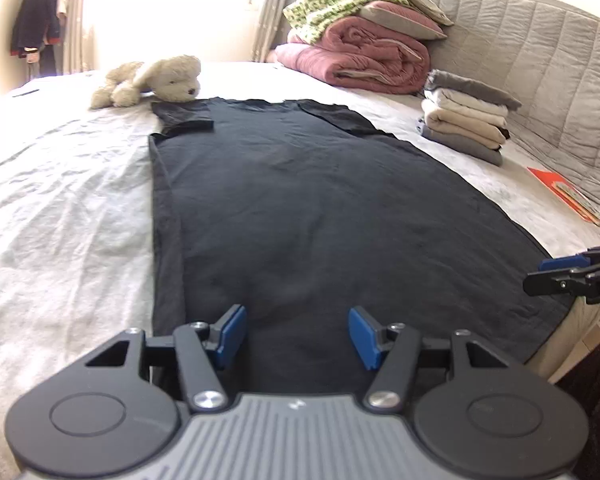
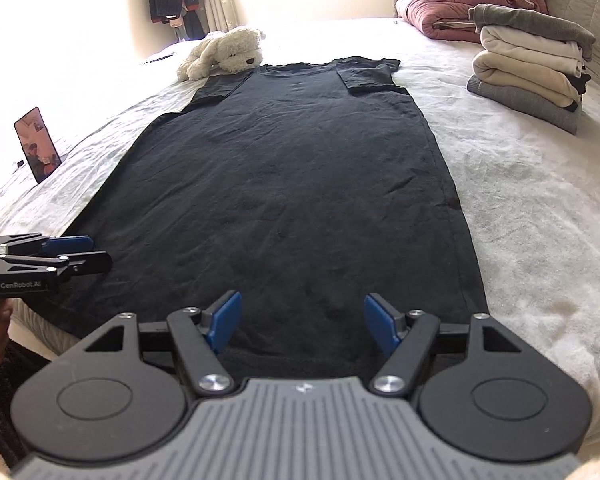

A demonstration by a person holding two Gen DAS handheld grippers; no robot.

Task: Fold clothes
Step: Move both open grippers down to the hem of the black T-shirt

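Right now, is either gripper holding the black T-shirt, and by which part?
Nothing is held. The left gripper and right gripper both hang open over the hem end of the black T-shirt, with no cloth between the jaws.

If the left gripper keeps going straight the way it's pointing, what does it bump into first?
Most likely the black T-shirt spread on the bed. The left gripper tilts downward with its jaws open and nothing between them, and only the shirt's lower part lies ahead. How far off the cloth is cannot be judged.

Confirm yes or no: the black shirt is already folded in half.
No. The black shirt lies spread flat on the bed, sleeves out.
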